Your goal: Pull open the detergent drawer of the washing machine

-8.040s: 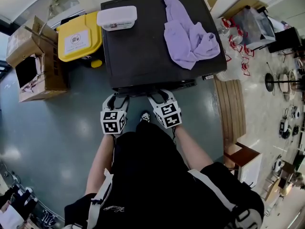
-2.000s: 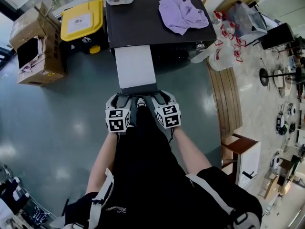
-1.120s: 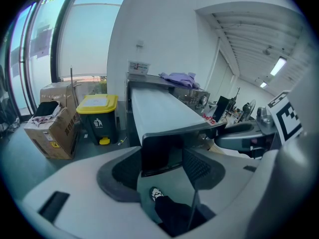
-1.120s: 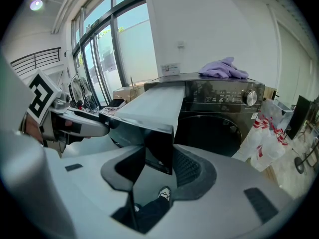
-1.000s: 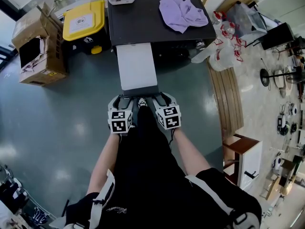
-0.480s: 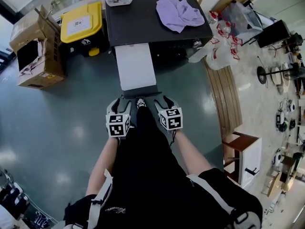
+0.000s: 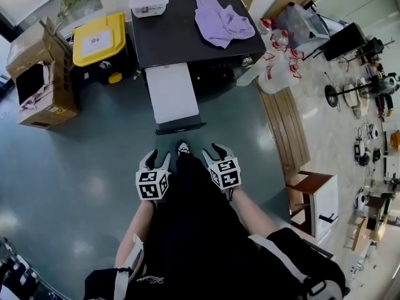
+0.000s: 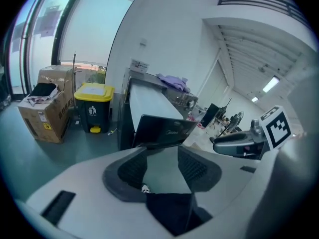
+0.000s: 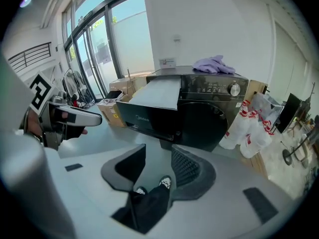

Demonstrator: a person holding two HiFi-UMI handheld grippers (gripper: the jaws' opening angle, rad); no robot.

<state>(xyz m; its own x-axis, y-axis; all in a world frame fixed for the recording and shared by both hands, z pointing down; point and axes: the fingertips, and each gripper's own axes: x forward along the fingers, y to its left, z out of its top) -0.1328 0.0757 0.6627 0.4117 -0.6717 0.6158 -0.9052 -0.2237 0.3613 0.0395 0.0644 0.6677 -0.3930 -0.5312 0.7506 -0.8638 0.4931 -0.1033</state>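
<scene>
Yellow bin point(image 7: 100, 39) label print too small

A workshop or test hall, not a home: a washing machine point(image 7: 169, 33) stands alone on a glossy grey floor point(image 7: 75, 167) among cardboard boxes point(image 7: 37, 74), a yellow bin point(image 7: 99, 39), equipment stands point(image 7: 356, 92) and tall windows point(image 9: 99, 49).

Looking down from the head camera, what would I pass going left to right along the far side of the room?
Cardboard box → yellow-lidded bin → white container → purple cloth → white-and-red plastic bags.
</scene>
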